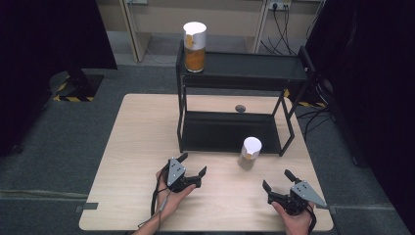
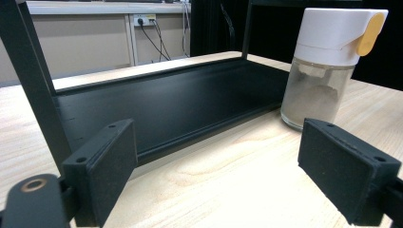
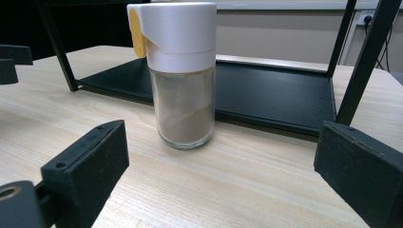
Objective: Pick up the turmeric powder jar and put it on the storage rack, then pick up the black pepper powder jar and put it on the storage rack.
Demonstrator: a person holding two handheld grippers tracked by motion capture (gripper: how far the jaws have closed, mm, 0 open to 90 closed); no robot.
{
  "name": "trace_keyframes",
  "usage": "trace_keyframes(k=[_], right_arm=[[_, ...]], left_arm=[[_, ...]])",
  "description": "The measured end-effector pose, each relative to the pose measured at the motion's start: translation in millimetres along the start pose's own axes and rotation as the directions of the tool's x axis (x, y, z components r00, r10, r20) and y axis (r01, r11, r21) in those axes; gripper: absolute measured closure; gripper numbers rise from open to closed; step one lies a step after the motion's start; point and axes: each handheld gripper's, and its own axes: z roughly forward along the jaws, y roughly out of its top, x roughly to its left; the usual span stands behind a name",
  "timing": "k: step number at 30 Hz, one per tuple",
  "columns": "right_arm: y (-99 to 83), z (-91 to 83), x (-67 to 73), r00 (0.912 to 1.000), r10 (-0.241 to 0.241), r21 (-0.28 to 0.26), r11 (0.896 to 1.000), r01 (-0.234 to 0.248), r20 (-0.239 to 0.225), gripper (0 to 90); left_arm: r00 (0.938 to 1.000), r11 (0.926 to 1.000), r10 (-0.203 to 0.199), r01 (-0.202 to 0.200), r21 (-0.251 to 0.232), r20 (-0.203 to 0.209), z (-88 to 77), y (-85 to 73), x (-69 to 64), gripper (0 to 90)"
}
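Two hands come up from the bottom of the high view, and each one holds a black gripper over the wooden table (image 1: 142, 142). On the person's left side, the left gripper (image 1: 192, 163) has its jaws spread apart with nothing between them; in the left gripper view its two dark pads (image 2: 347, 168) stand wide, with bare wood showing in the gap. On the other side, the right gripper (image 1: 276, 179) is spread wide too and grips nothing, and in the right gripper view its pads (image 3: 92, 166) sit low at both edges. Between the two grippers, a bit farther back, stands a small glass jar (image 1: 250, 152) with a white cap and a yellow tab (it has brown powder inside). It stands upright on the table, just in front of the bottom tray of a black metal rack (image 1: 230, 131), and neither gripper touches it. On the top shelf of the rack, at its left end, stands a bigger jar (image 1: 194, 46) with orange stuff in it. A small grey round thing (image 1: 240, 108) lies on the table behind the rack.
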Motion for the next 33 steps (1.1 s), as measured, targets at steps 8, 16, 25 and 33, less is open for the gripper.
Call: trace_keyframes(k=[8, 16, 25, 33], right_arm=[[1.9, 3.5, -2.2, 0.9999, 0.004, 0.003, 1.0, -0.004, -0.012, 4.0], [20.7, 27.6, -3.2, 0.9988, -0.004, -0.024, 1.0, 0.003, -0.05, 2.7], [36.3, 69.8, -4.0, 0.9958, -0.012, -0.01, 1.0, 0.012, -0.091, 2.9], [38.4, 84.6, 0.3, 0.9942, -0.032, 0.006, 0.999, 0.033, -0.103, 4.8]], left_arm=[[0.9998, 0.9999, 0.008, -0.009, 0.008, 0.016, 0.2, 1.4, 1.9, 11.3], [0.9997, 1.0, 0.002, -0.003, 0.009, 0.022, 0.0, 1.5, 3.4, 11.0], [0.9995, 0.9997, 0.023, -0.023, 0.008, 0.019, 0.1, 1.3, 0.9, 11.0], [0.9995, 0.9997, 0.022, -0.022, 0.011, 0.023, 0.3, 1.9, 1.3, 11.0]])
